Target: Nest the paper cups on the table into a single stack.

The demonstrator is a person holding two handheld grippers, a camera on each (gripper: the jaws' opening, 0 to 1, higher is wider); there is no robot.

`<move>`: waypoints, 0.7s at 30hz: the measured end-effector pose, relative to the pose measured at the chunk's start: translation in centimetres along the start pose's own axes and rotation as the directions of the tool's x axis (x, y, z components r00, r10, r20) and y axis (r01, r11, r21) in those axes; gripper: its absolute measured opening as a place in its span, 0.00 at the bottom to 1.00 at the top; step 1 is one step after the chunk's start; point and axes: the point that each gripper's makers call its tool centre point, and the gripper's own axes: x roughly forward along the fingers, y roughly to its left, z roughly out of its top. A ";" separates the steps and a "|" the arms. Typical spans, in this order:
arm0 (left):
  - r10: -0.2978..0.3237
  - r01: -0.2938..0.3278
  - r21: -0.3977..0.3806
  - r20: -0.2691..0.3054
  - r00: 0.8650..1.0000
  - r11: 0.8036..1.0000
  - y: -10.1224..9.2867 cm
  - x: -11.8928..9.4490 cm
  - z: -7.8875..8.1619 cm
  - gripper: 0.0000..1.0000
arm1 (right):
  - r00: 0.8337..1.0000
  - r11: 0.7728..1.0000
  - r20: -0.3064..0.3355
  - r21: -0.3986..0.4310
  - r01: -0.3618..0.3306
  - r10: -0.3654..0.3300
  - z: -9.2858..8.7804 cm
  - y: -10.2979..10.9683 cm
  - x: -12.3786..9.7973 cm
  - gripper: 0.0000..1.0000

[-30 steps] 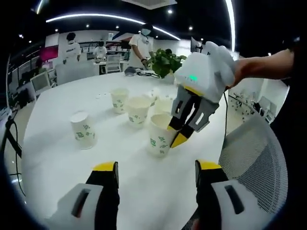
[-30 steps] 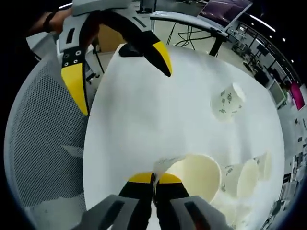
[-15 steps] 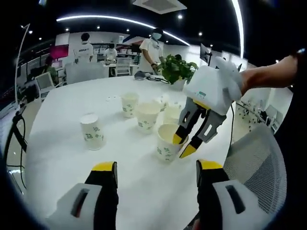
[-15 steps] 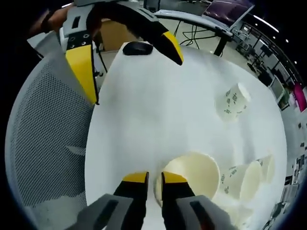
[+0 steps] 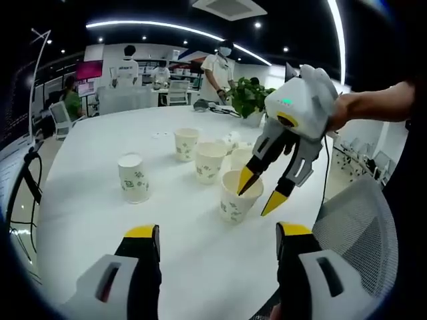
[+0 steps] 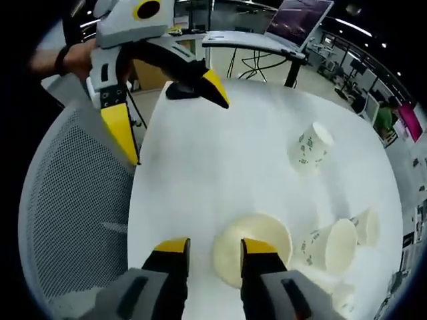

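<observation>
Several white paper cups with green print stand on the white table (image 5: 80, 227). The nearest cup (image 5: 233, 199) stands upright, and my right gripper (image 5: 260, 192) hangs open over its rim, one finger above the mouth and one outside. In the right gripper view that cup (image 6: 230, 257) lies at the open right gripper (image 6: 215, 247). An upside-down cup (image 5: 134, 178) stands apart to the left and shows again as the upside-down cup (image 6: 310, 148). Three upright cups (image 5: 210, 162) cluster behind. My left gripper (image 5: 218, 232) is open and holds nothing; it appears as the left gripper (image 6: 167, 112) too.
A grey mesh chair (image 5: 353, 227) stands at the table's near edge, also seen as the chair (image 6: 73, 200). A potted plant (image 5: 247, 97) and people are at the far side. A black object (image 6: 180, 90) lies near the table's end.
My right gripper was shut on the nearest cup's rim; it has opened, let go and lifted slightly. The cup stays on the table. The left gripper stays open.
</observation>
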 end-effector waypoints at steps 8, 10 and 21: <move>0.000 0.000 0.002 0.012 1.000 1.000 0.1 0.1 0.4 0.72 | 0.989 0.989 0.142 0.143 0.029 -0.049 1.1 -1.0 -2.4 0.40; -0.003 0.003 -0.002 0.018 1.000 1.000 -0.1 -0.1 0.7 0.72 | 0.975 0.984 0.209 0.174 0.044 -0.080 1.5 -1.6 -3.4 0.42; -0.021 0.021 -0.001 0.018 1.000 1.000 0.5 0.3 0.5 0.73 | 0.842 0.860 0.416 0.499 0.103 -0.342 0.1 -5.8 -8.9 0.52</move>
